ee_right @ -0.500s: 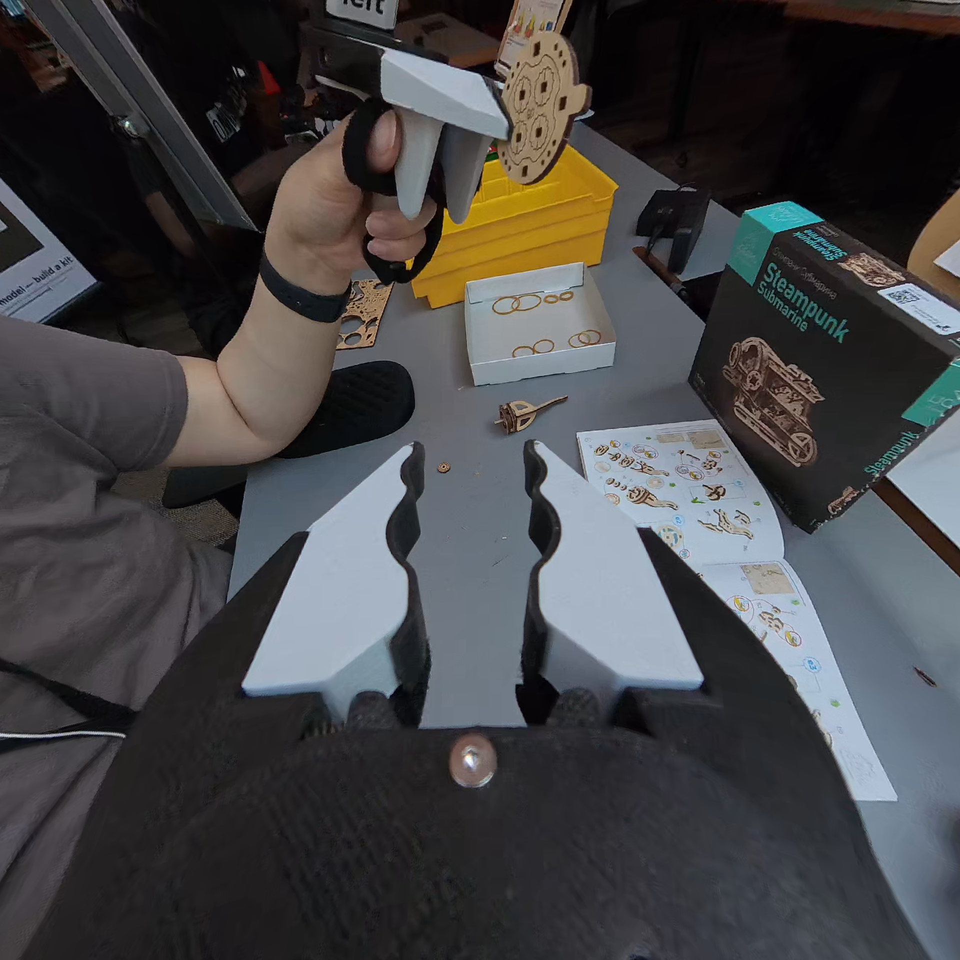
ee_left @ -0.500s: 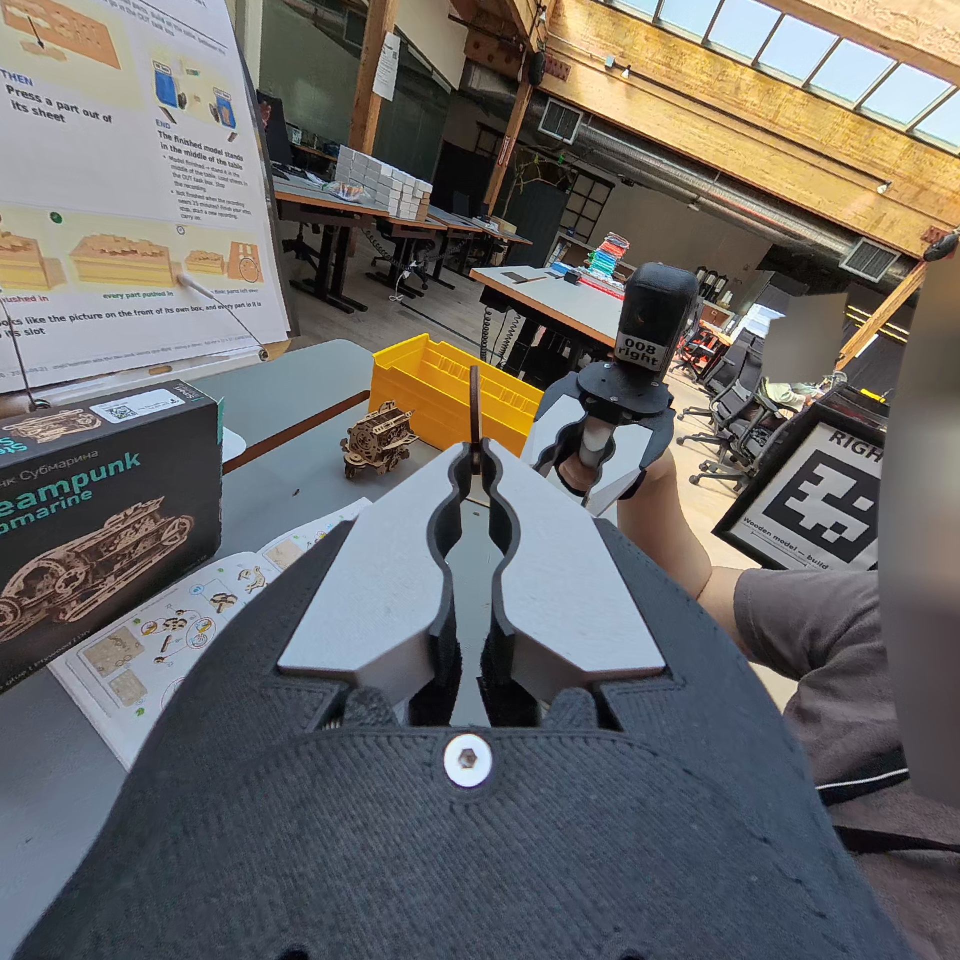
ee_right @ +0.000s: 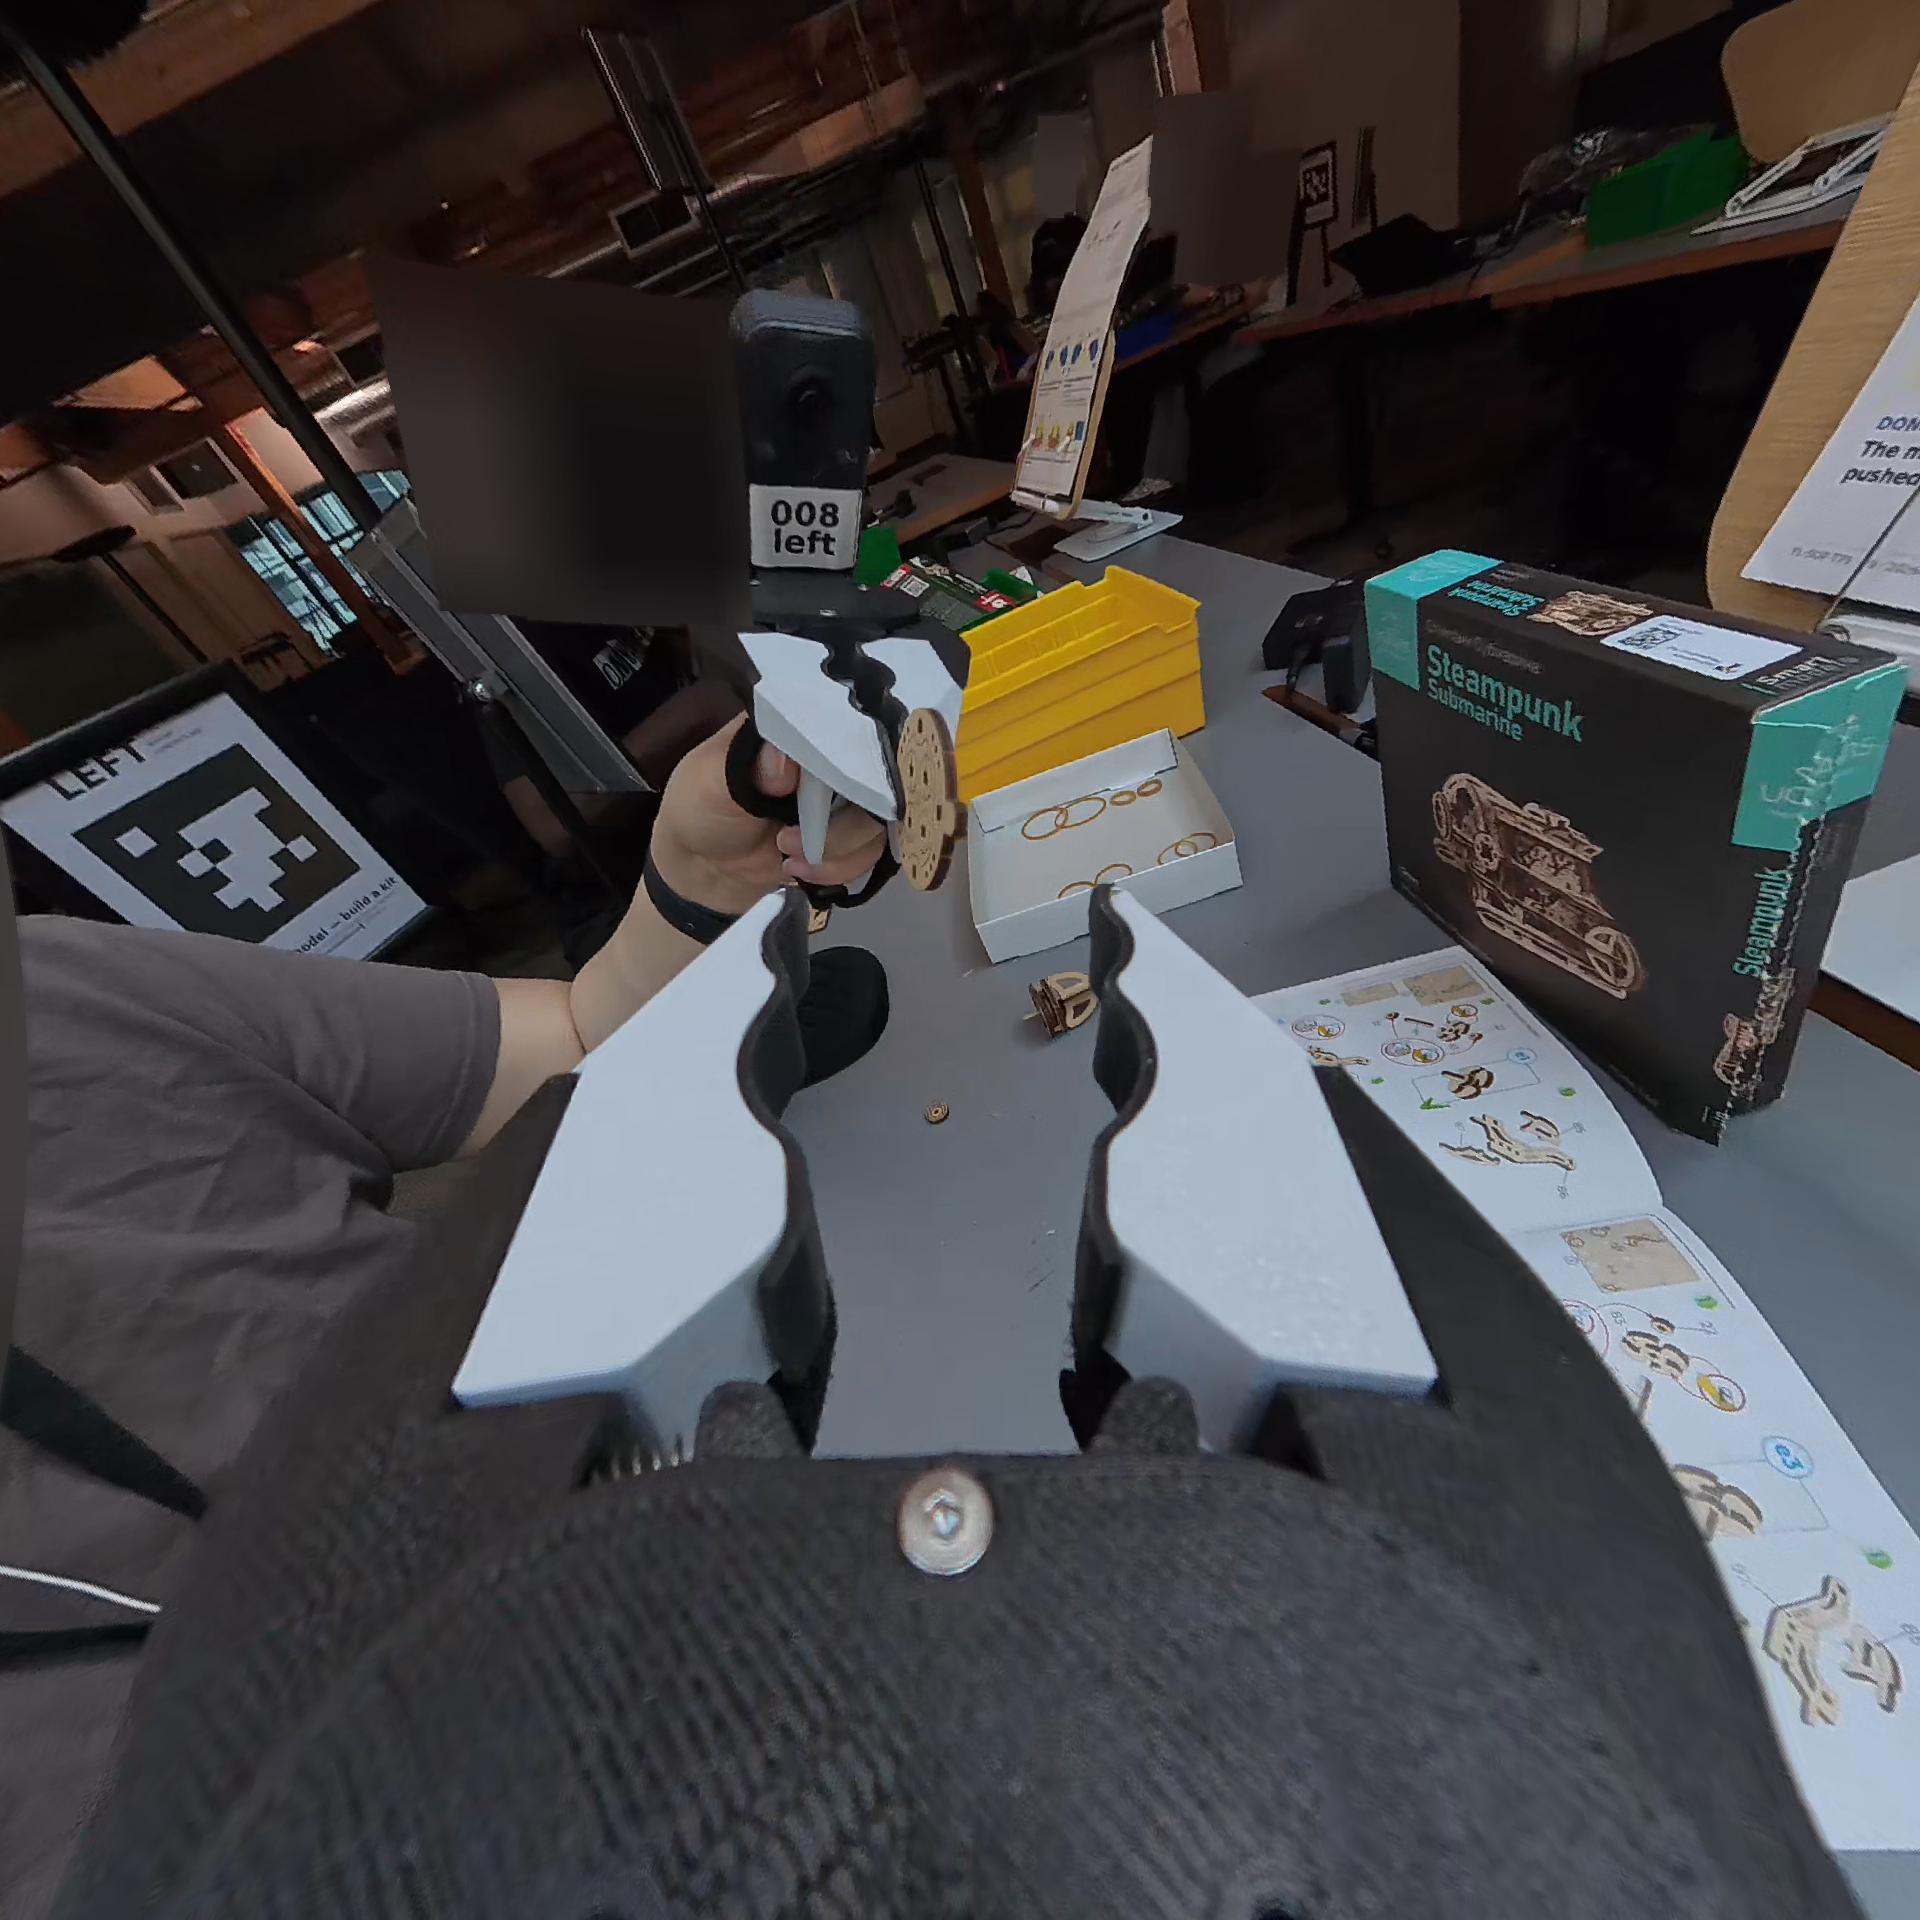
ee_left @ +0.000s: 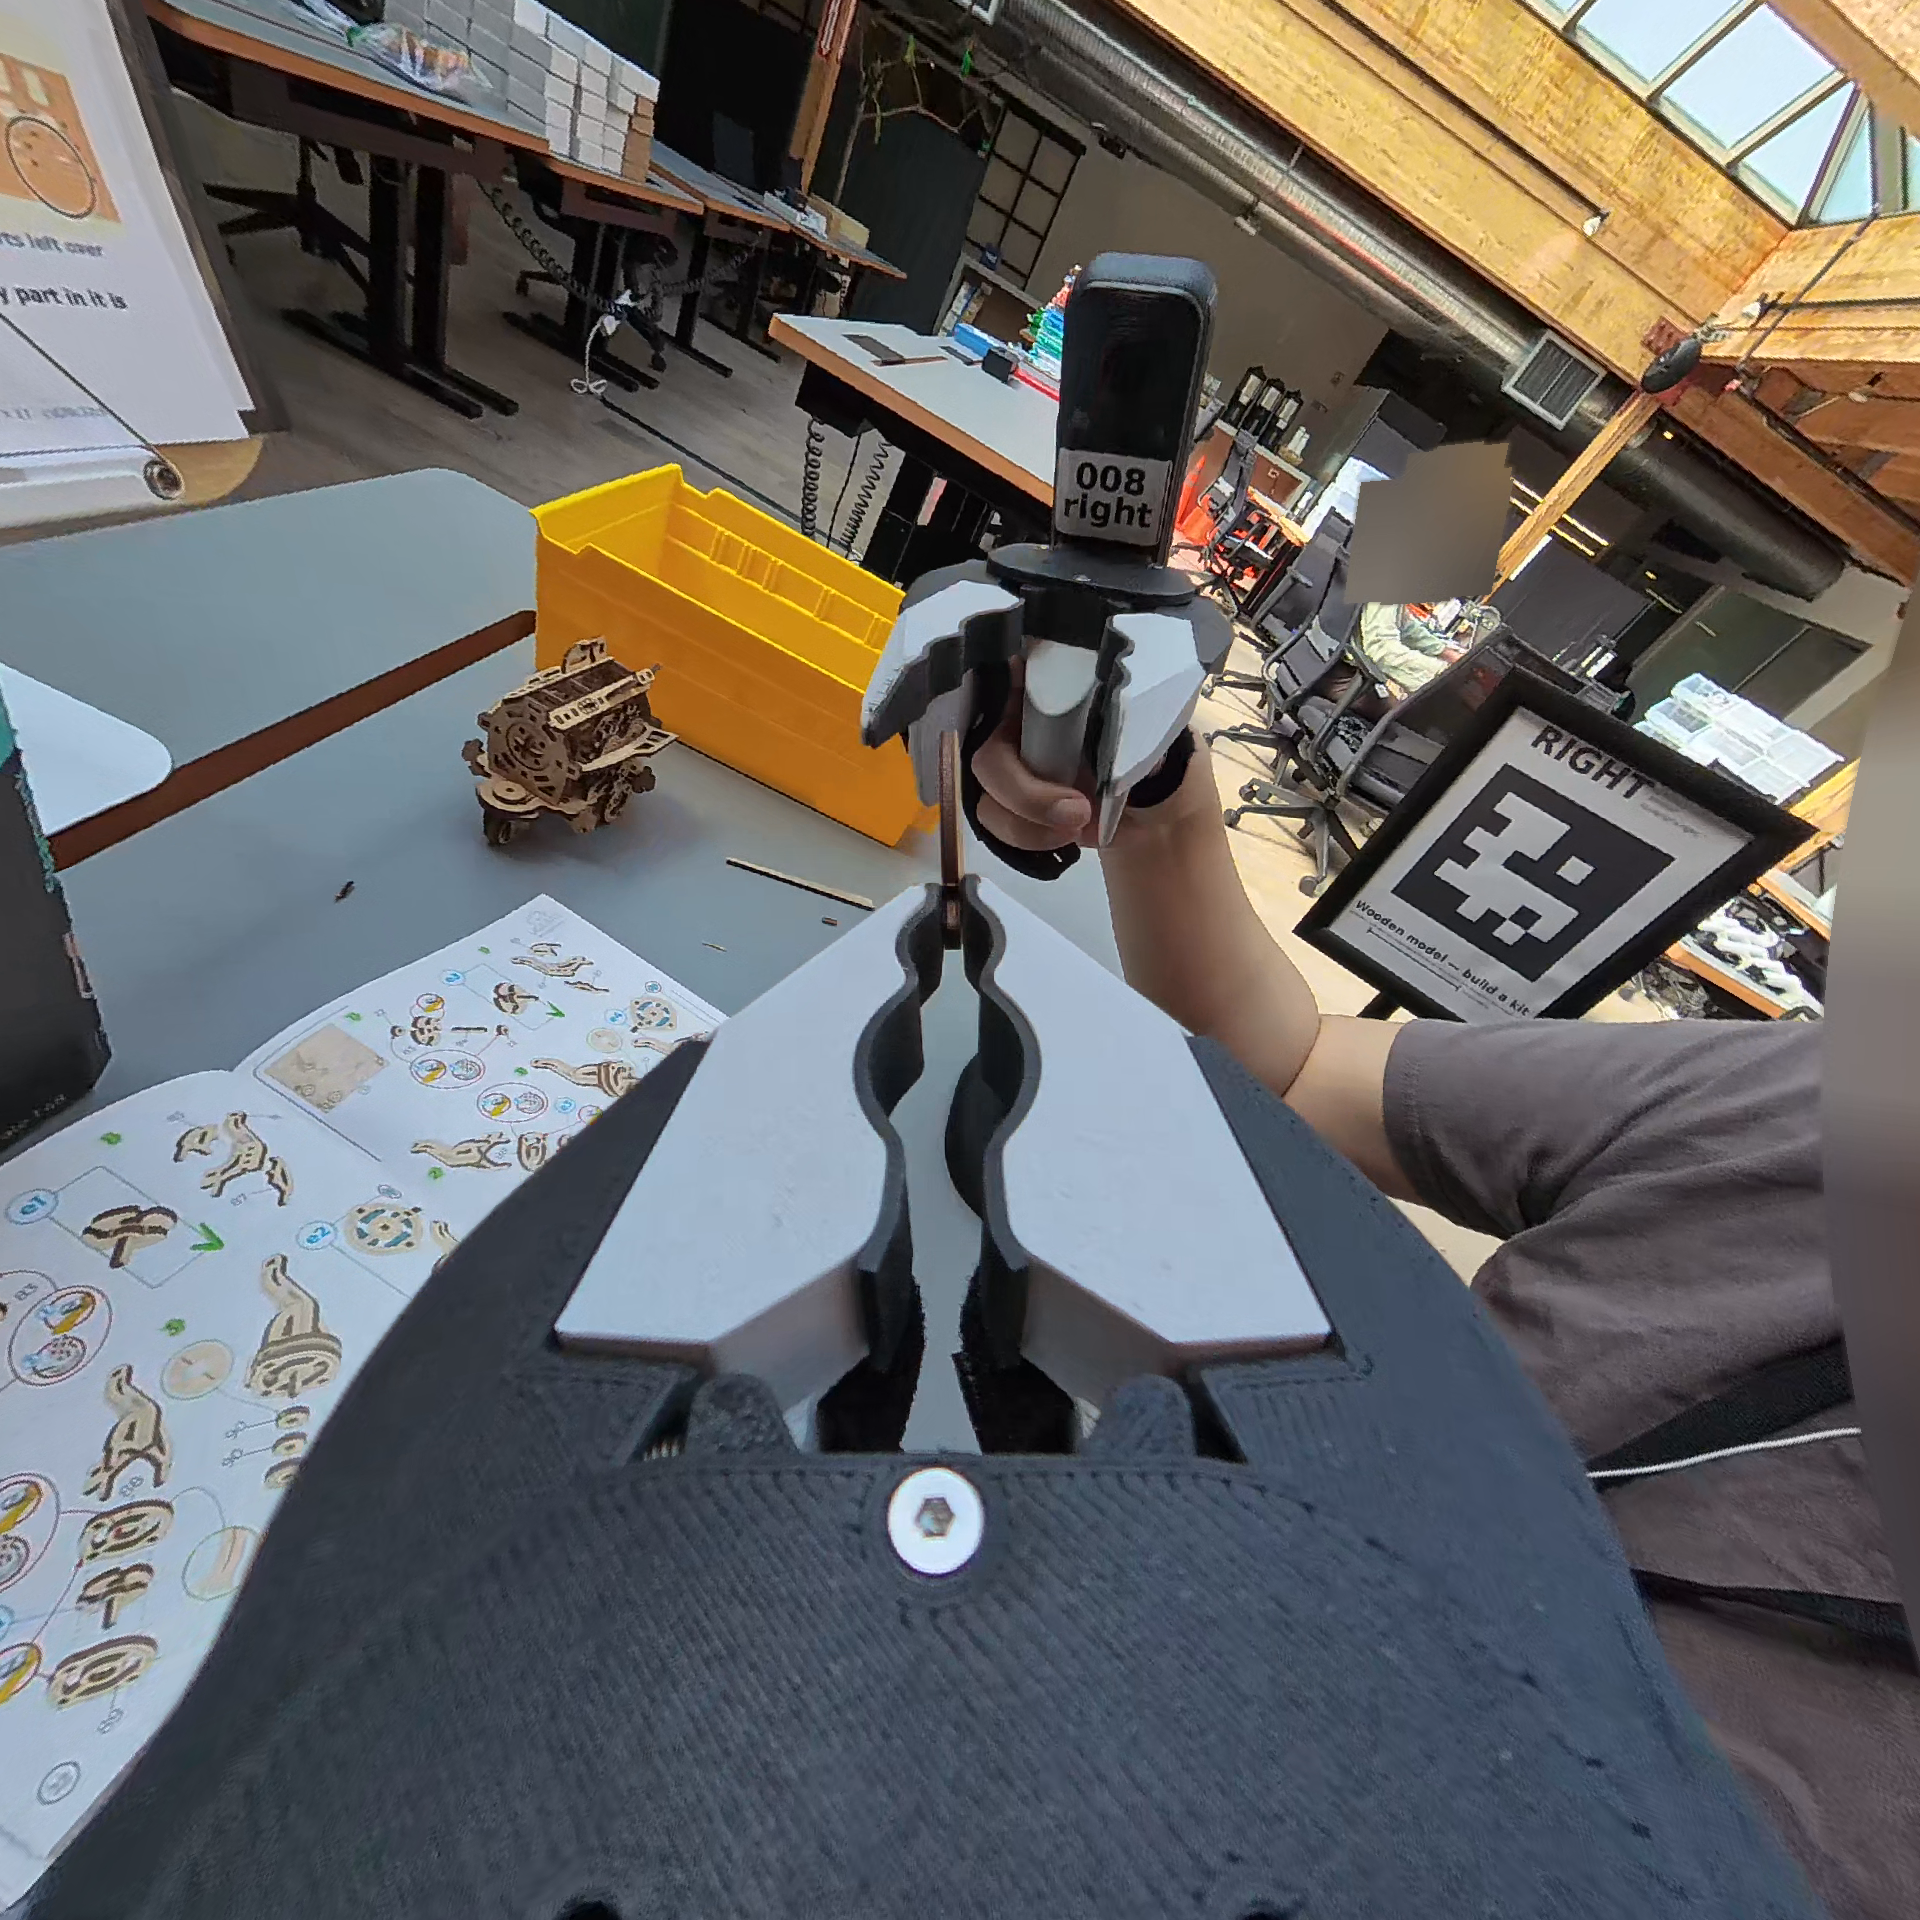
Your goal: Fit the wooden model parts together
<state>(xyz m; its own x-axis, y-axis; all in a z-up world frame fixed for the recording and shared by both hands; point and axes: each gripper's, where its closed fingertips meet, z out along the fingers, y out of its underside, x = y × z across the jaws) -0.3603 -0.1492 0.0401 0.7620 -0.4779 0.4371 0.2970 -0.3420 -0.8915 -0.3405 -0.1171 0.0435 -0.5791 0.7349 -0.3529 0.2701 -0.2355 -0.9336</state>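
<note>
**Left gripper holds a wooden disc in the air; right gripper empty and wide**

The left gripper (ee_left: 951,914) is pinched narrow on a thin wooden disc (ee_left: 948,821), held by its edge at the very fingertips and raised above the bench (ee_left: 260,592). In the left wrist view the disc shows edge-on; the right wrist view shows its round, pierced face (ee_right: 925,798) against the far left gripper (ee_right: 902,805), just above a white tray (ee_right: 1101,862) with thin rings in it.

The right gripper (ee_right: 940,935) is spread wide with nothing between its fingers. Under it on the grey bench lie a tiny wooden ring (ee_right: 936,1113) and, farther off, a small half-built wooden piece (ee_right: 1062,1004), partly hidden by the right finger. An open instruction booklet (ee_right: 1558,1174) lies to the right, and beyond it stands the dark model box (ee_right: 1590,831). A yellow bin (ee_right: 1081,665) sits behind the white tray.

In the left wrist view a finished-looking wooden model (ee_left: 566,738) stands on the bench just left of the yellow bin, with a thin wooden stick (ee_left: 798,883) lying nearer, well apart from the disc.
</note>
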